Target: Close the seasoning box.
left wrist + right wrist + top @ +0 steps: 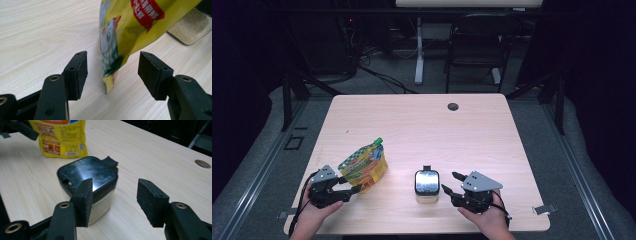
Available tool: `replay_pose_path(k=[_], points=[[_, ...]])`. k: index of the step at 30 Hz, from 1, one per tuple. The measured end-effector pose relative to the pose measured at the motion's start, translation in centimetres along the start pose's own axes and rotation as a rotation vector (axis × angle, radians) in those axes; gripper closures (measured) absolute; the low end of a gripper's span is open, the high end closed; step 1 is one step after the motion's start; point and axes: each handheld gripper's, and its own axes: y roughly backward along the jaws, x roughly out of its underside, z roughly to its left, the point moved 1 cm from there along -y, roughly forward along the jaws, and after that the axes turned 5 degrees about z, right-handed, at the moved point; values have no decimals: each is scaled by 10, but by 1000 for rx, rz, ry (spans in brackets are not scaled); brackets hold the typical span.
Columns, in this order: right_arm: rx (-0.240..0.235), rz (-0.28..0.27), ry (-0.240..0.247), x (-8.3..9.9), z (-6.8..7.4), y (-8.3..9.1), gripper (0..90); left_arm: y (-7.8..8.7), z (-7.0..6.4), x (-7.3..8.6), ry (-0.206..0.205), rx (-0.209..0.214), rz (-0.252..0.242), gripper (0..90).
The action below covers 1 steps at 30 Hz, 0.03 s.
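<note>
A yellow spouted pouch (pixel 364 165) with a green cap stands on the table (pixel 422 120) at the left front. My left gripper (pixel 352 186) is open at its lower corner; in the left gripper view the pouch's bottom edge (pixel 112 72) hangs between the two jaws, touching neither. A clear jar with a black lid (pixel 427 185) holds pale grains in the middle front. My right gripper (pixel 451 183) is open just right of it; in the right gripper view the jar (pixel 87 178) sits behind the left jaw, with the pouch (pixel 61 138) farther back.
A round cable hole (pixel 453 106) is in the table's far side. A black chair (pixel 477 45) and a white desk leg (pixel 419 50) stand beyond the table. The jar (pixel 191 27) appears past the pouch in the left gripper view.
</note>
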Motion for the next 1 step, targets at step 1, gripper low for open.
replay_pose_path(k=[1], points=[[2,-5,-10,1,-1,0,470,0,0,0,0,0,0,414]])
